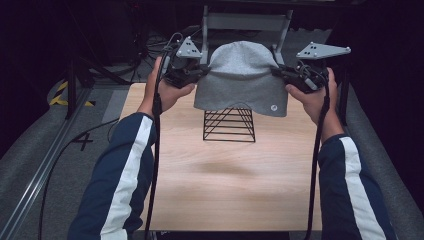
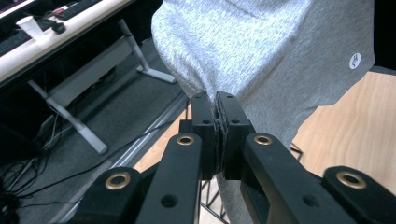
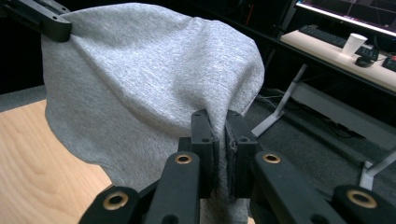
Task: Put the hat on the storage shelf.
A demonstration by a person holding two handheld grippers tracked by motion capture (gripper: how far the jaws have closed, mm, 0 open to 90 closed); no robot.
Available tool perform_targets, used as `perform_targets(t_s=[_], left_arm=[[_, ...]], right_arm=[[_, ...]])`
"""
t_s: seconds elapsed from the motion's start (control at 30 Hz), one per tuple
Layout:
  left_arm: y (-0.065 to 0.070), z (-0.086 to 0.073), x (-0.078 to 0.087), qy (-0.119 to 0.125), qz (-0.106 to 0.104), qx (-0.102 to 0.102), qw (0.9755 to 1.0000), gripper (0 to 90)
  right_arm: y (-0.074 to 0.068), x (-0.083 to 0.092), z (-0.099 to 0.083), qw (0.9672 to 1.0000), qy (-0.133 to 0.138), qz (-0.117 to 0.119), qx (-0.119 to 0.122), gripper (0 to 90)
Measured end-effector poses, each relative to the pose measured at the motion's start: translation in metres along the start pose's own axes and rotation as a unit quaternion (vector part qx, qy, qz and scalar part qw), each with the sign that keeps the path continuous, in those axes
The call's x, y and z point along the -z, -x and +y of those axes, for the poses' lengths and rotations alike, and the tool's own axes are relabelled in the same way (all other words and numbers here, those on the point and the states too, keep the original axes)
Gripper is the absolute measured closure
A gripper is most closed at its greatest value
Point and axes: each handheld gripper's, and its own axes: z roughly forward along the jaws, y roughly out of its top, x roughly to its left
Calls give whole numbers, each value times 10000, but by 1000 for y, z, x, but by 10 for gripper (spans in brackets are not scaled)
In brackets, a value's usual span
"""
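High view | left gripper (image 1: 200, 71), right gripper (image 1: 280, 73) raised level | both grasping grey beanie (image 1: 243, 75)

The grey hat (image 1: 243, 80) held between the two grippers hides the top of the black wire rack (image 1: 229, 126) below them. In the left gripper view, the hat's small round logo (image 2: 355, 60) is too small to read.
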Motion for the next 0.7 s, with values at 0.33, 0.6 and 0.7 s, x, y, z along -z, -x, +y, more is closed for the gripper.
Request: perform_targets(t_s=[0.33,0.6,0.7], left_arm=[[-18,5,-22,-51,56,185,9998,872],[-29,-4,-42,-160,35,370,9992,873],[-32,-7,-45,-160,-26,450,9989,873]], right_arm=[[16,-19,0,9998,45,-87,-183,843],[25,-35,-3,9997,-17,-96,-242,843],[26,-41,-5,9996,-43,-50,-259,843]])
